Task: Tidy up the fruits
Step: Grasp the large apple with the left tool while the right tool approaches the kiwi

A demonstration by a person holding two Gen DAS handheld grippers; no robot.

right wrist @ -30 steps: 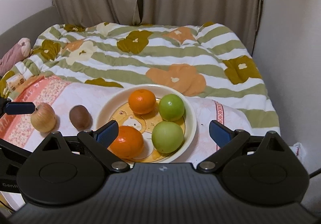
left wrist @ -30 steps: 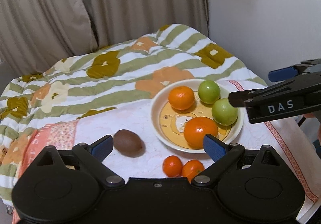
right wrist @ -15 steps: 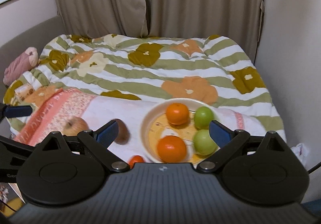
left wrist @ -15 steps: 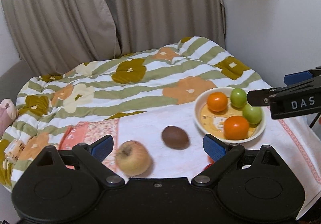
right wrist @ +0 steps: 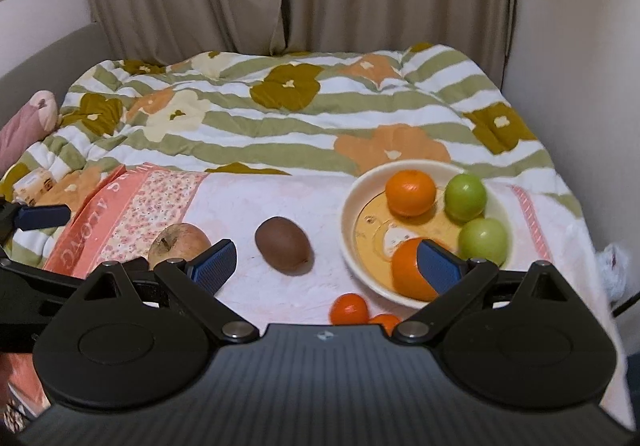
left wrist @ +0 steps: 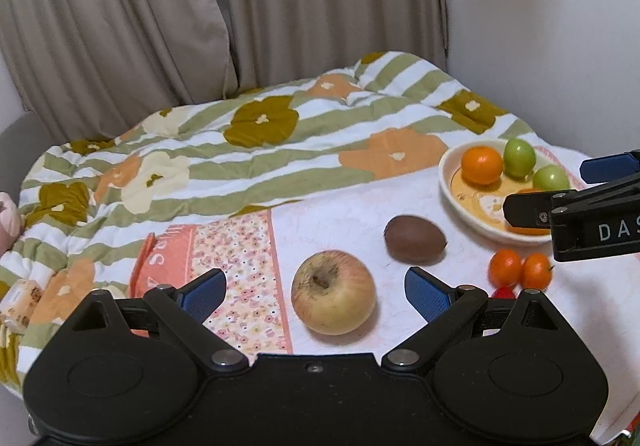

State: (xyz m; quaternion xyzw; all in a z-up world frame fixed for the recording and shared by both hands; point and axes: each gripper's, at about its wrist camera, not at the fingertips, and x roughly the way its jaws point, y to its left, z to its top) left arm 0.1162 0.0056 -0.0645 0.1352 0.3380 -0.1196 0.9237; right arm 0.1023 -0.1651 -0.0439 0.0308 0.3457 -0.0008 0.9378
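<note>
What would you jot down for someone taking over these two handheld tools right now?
Left tool: open, empty, with the yellowish-red apple between its fingers.
Right tool: open, empty.
Done: two oranges and two green apples sit in the cream bowl.
Left: apple, brown kiwi and two small tangerines lie on the white cloth.

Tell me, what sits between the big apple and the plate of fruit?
A brown kiwi lies on the cloth between the apple and the plate, touching neither; the right wrist view shows it best.
</note>
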